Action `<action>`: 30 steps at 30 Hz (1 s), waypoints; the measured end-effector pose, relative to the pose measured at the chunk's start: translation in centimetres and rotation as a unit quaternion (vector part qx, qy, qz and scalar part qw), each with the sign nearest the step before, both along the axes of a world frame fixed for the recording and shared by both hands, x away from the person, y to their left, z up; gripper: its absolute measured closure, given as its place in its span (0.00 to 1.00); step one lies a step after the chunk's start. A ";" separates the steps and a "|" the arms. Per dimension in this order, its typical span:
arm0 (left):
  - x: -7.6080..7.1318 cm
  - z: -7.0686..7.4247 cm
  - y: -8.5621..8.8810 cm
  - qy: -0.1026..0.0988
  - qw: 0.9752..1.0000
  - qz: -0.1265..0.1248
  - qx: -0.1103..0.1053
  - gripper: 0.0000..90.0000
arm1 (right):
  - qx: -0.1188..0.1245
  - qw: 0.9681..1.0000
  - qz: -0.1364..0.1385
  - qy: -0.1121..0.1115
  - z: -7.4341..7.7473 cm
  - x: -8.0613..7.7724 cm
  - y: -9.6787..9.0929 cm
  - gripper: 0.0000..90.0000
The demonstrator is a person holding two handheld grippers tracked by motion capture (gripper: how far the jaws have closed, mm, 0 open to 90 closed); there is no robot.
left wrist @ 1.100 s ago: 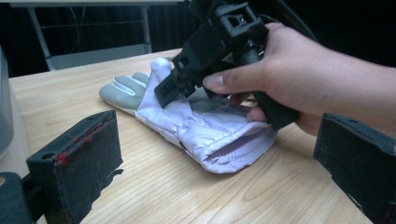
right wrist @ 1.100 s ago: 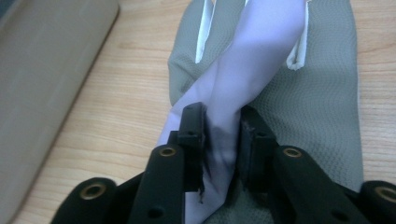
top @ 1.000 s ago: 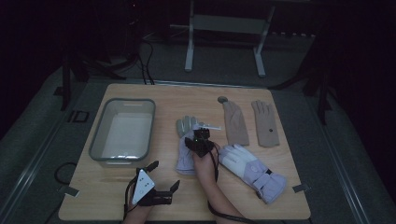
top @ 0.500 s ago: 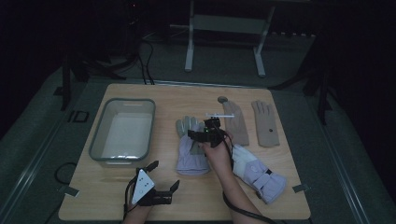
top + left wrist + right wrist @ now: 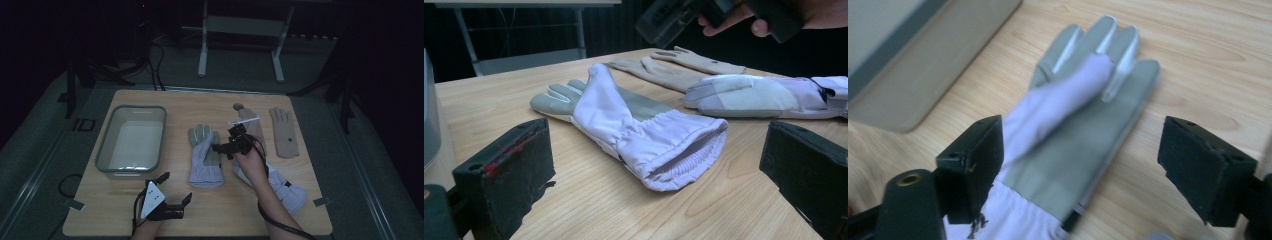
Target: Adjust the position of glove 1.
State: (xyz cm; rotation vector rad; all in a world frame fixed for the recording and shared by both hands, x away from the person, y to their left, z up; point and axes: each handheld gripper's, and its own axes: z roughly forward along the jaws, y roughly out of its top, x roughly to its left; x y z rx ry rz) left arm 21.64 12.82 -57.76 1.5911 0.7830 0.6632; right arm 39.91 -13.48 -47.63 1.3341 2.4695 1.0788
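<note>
A lavender and grey work glove (image 5: 205,156) lies flat mid-table, fingers pointing away, cuff toward me. My right gripper (image 5: 225,141) hovers just right of it. Its jaws have just been opening and now stand open, with nothing gripped. In the right gripper view the glove (image 5: 1083,125) lies on the table below the open right gripper (image 5: 1080,150). My left gripper (image 5: 176,187) rests open near the front edge. In the left gripper view, the glove's cuff (image 5: 674,150) gapes toward the open left gripper (image 5: 659,155). A second lavender glove (image 5: 285,186) lies partly under my right forearm.
A grey bin (image 5: 112,150) stands at the left, seen as the bin (image 5: 923,65) in the right gripper view. Two beige gloves (image 5: 254,127) (image 5: 284,131) lie at the back right. The table's front edge is close to my left hand.
My right gripper rose off the lavender and grey glove and drifted right, its jaws now wide. The glove settled flat on the table. The left gripper stayed put.
</note>
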 end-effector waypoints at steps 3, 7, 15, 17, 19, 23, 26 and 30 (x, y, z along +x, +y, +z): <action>0.0 0.0 0.0 0.000 1.000 0.000 0.000 0.01 | -0.005 1.000 0.000 0.003 0.0 0.0 -1.1 0.23; 0.0 0.0 0.0 -0.001 1.000 0.000 -0.001 0.01 | -0.009 1.000 0.022 -0.007 0.1 -0.3 -2.5 0.23; 0.0 0.0 0.0 -0.002 1.000 -0.001 0.000 0.01 | -0.025 0.997 0.070 -0.034 0.6 -1.2 -5.9 0.18; 0.0 0.0 0.0 -0.002 1.000 -0.001 0.000 0.01 | -0.012 0.997 0.068 -0.032 0.9 -1.5 -7.6 0.16; 0.0 0.0 -0.1 -0.001 1.000 -0.002 0.001 0.01 | -0.007 0.997 0.070 -0.040 1.0 -1.8 -8.5 0.13; 0.0 0.0 0.0 -0.002 1.000 -0.002 0.002 0.01 | -0.013 0.996 0.071 -0.051 1.0 -2.2 -9.5 0.12; 0.0 0.0 0.0 -0.003 1.000 -0.002 0.001 0.01 | -0.047 0.993 0.097 -0.052 0.2 -3.1 -10.4 0.15; 0.0 0.0 0.0 -0.002 1.000 -0.002 0.000 0.01 | -0.065 0.989 0.125 -0.047 -0.9 -3.9 -11.9 0.28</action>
